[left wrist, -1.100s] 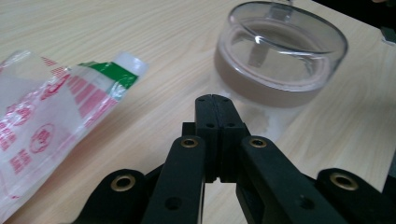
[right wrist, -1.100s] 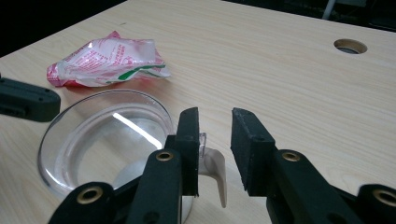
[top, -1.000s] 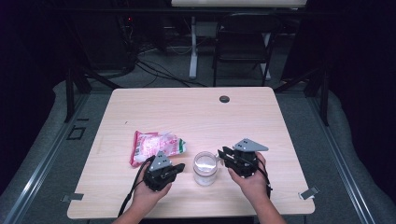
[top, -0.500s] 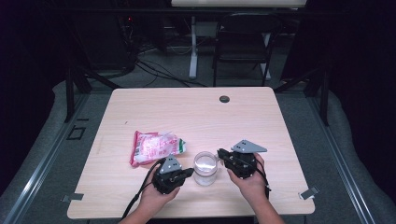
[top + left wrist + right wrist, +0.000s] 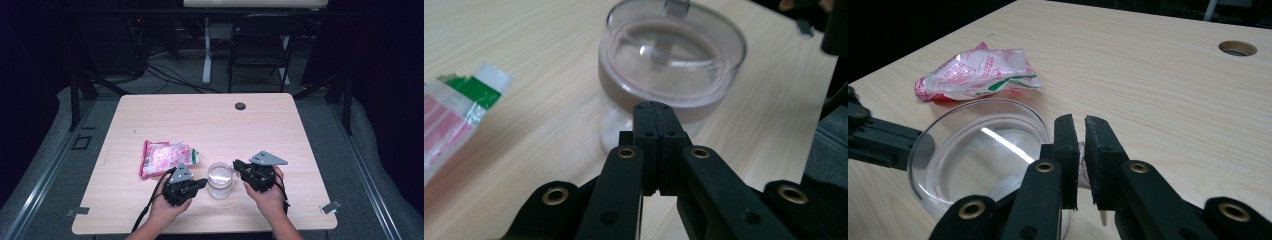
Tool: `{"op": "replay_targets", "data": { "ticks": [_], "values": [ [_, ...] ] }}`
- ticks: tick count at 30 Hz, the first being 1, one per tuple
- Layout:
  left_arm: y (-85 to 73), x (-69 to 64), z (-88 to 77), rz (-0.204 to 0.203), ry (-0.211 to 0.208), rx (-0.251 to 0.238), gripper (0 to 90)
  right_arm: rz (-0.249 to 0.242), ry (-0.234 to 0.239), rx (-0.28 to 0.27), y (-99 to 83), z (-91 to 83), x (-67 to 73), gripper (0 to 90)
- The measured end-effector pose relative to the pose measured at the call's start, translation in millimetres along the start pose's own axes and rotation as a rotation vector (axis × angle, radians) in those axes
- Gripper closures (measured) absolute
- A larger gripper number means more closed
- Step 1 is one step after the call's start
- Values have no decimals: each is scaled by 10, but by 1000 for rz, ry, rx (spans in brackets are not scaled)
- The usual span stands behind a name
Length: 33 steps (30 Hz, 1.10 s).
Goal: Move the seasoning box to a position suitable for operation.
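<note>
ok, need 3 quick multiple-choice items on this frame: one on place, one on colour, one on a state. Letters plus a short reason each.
1. Where does the clear cup stand?
A. between the two grippers
B. beside the round hole in the table
C. on the snack bag

2. What colour is the snack bag mostly?
A. blue
B. pink and red, with a green bit
C. black

3. How do the left gripper's jaws stand?
A. spread wide apart
B. clamped on the bag
C. shut together with nothing between them

Answers:
1 A, the high view shows it between the left gripper and the right gripper.
2 B, pink-red print shows.
3 C, the pads meet, just short of the cup.
</note>
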State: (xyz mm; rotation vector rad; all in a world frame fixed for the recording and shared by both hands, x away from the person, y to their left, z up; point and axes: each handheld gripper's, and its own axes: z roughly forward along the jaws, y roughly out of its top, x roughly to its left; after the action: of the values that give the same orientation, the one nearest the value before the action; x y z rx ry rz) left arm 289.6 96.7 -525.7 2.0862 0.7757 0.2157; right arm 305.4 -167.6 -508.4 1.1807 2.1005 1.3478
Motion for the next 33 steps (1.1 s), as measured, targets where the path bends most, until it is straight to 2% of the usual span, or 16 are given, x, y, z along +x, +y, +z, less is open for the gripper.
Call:
{"op": "replay_targets", "data": {
  "ticks": [3,5,7,12,14,16,17,19,21,22,24,28,30,32,33],
  "values": [
    [4,4,8,7,4,3,900,28,12,-8,-22,-16,-19,840],
    [20,2,-14,14,-12,-12,900,36,15,-10,-29,-22,-26,839],
    [32,-17,-18,7,-30,-23,900,39,18,-9,-31,-26,-29,839],
    [72,-74,-24,45,-23,-41,896,31,10,-11,-39,-35,-13,830],
    [89,-79,-27,46,-29,-51,893,8,14,-3,-44,-50,-3,784],
    [104,-86,-27,50,-30,-59,889,-43,9,13,-67,-84,42,762],
    [113,-88,-27,52,-32,-63,889,-43,9,13,-67,-84,42,762],
    [138,-86,-28,58,-33,-74,880,-79,9,-1,-77,-143,84,724],
    [155,-88,-28,55,-38,-79,874,-86,35,-16,-83,-211,95,679],
    [175,-87,-30,59,-41,-87,862,-78,73,-23,-93,-270,102,630],
    [185,-90,-30,59,-42,-95,855,-80,85,-23,-98,-285,105,604],
    [240,-86,-28,60,-43,-122,792,-139,127,-3,-158,-318,157,503],
    [251,-84,-17,55,-39,-129,777,-148,127,2,-168,-318,167,492],
    [271,-79,6,54,-34,-129,730,-189,115,13,-207,-310,216,457],
    [271,-79,6,54,-34,-129,720,-189,115,13,-207,-310,216,457]
  ]
}}
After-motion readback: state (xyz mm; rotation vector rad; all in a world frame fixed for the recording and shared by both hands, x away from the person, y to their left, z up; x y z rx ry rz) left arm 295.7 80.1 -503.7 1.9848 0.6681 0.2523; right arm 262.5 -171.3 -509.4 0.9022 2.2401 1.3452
